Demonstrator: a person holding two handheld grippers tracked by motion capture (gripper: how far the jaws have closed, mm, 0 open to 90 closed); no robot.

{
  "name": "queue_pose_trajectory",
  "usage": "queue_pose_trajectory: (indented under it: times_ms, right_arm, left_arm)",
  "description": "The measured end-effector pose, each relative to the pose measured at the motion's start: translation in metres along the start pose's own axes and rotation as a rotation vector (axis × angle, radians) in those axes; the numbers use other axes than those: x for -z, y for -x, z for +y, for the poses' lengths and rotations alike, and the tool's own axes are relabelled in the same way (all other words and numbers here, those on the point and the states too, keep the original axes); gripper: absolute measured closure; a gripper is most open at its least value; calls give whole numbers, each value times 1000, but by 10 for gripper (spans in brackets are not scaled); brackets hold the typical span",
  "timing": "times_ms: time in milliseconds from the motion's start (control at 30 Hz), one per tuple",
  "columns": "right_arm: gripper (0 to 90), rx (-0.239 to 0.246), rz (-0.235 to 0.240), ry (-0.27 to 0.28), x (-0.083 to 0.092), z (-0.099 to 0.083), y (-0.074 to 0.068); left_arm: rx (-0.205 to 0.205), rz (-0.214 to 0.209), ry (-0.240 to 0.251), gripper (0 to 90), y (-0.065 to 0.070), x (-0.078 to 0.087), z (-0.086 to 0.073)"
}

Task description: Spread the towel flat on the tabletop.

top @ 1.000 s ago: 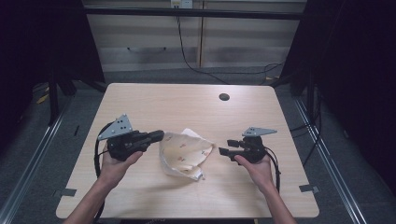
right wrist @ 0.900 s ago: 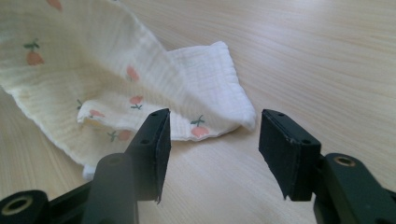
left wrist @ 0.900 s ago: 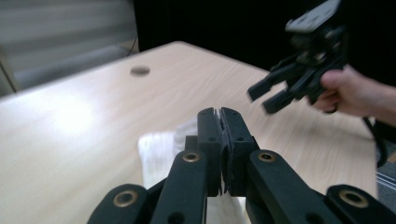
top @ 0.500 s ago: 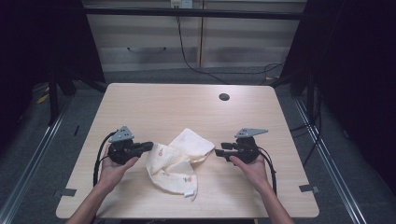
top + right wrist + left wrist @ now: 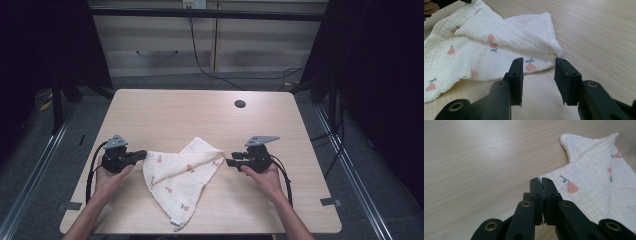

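A cream muslin cloth (image 5: 182,175) with small pink tulip prints lies spread on the wooden table (image 5: 200,115), one part folded over. My left gripper (image 5: 144,154) is low at the cloth's left corner, its jaws pressed together on that edge (image 5: 541,180); the cloth (image 5: 599,182) fans out to its right. My right gripper (image 5: 229,162) faces the cloth's right corner. Its jaws (image 5: 539,65) have just been closing and stand partly apart. The cloth's edge (image 5: 486,45) lies just ahead of them, and no pad touches it.
A small dark round hole (image 5: 240,104) sits in the table's far right part. A person's hands hold both grippers near the front edge, with cables looping beside them. The cloth's lower tip (image 5: 175,221) reaches almost to the table's front edge.
The left gripper came down and leftward with the cloth's corner, so the bunched, lifted cloth now lies spread flat. The right gripper's jaws stand narrower than before.
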State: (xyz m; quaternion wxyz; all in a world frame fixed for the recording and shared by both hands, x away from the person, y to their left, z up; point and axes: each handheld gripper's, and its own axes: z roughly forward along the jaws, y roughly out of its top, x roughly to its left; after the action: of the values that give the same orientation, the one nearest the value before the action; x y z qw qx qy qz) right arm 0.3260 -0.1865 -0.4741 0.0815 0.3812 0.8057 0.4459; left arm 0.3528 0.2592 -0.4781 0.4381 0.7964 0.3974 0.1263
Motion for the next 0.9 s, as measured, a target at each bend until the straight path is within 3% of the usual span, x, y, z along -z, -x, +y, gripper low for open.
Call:
queue_pose_trajectory:
  times_ms: [233,400,533,733,900]
  right_arm:
    - [640,18,0,-7,-29,10,12]
    - [594,33,8,-20,-48,11,17]
    - [588,48,20,-23,-56,10,18]
    - [725,73,11,-46,-60,8,17]
    - [856,58,26,-38,-55,6,19]
  left_arm:
    - [1,-1,-23,879,-1,-7,-4]
    - [-7,-8,-34,878,1,-11,-5]
    - [9,-15,-28,878,-1,-11,-5]
    - [25,-15,-23,878,-6,-10,-7]
    - [32,-22,-16,878,-6,-10,-7]
